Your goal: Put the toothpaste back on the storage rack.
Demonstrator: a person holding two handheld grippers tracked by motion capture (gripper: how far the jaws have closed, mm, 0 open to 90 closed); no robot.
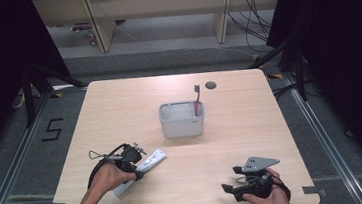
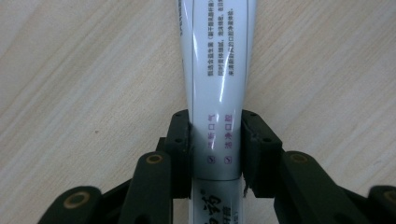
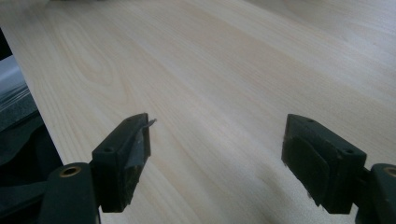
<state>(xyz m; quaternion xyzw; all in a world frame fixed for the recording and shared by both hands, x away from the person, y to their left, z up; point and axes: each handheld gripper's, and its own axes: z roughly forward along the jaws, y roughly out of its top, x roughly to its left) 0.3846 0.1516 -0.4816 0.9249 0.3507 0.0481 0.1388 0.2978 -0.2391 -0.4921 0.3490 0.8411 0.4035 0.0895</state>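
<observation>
On the near left of the pale wooden table [image 1: 119,108], the left gripper [image 2: 215,140] is clamping both jaws on a white plastic toothpaste tube [image 2: 219,70] that seems to be lying flat on the wood. At the near right, the right gripper [image 3: 217,158] is hovering with jaws wide apart, gripping nothing. Farther off at centre, a grey rectangular plastic holder [image 1: 181,119] is holding a red toothbrush [image 1: 197,99] upright.

My left gripper [image 1: 142,162] sits low at seven o'clock, jaws clamped on the toothpaste tube [image 2: 217,93], forearm angling in from below. My right gripper [image 1: 234,177] rests at five o'clock, jaws spread wide apart, holding nothing.
</observation>
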